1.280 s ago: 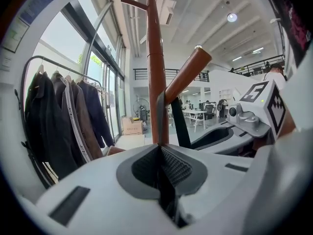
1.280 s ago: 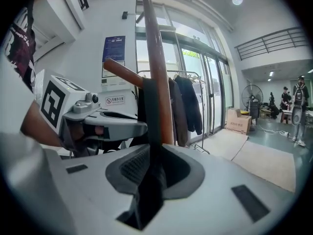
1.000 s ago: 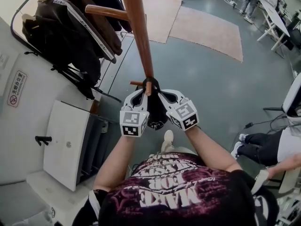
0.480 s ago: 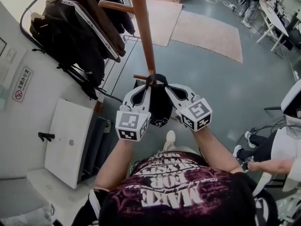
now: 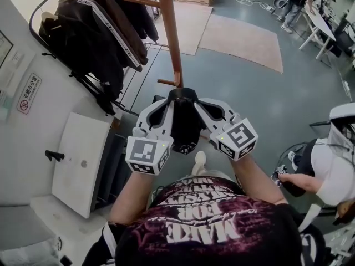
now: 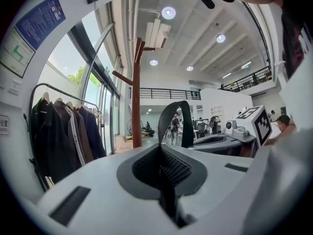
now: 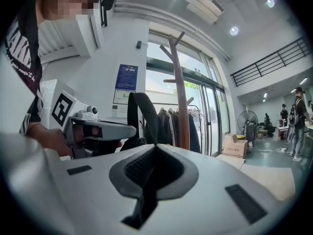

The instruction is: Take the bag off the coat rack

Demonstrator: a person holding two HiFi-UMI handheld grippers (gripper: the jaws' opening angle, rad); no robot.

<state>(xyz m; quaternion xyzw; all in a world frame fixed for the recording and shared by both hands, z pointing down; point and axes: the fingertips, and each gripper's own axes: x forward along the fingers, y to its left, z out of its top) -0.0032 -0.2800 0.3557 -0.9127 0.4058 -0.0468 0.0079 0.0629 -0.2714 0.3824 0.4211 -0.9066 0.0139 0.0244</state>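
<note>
The left gripper (image 5: 167, 101) has its jaws pressed together on the black strap (image 6: 179, 119) of the bag, and the right gripper (image 5: 197, 101) has its jaws pressed together on the same strap from the other side. The tips of the two grippers point toward each other with only the top of the strap between them. In both gripper views the strap makes an arch in the air, beside the pole of the coat rack (image 5: 171, 35) but not around it and on no peg. The black bag (image 5: 186, 127) hangs down from this strap between the two grippers, in front of the person's chest. A short lower peg (image 5: 165, 82) of the wooden rack stands just beyond the top of the strap. To the left of the rack, a clothes rail (image 5: 95, 33) carries several dark coats, near the white wall. Farther away, a pale rug (image 5: 244, 40) lies on the grey floor (image 5: 249, 104), and another person (image 5: 328, 176) is at the right edge.
</note>
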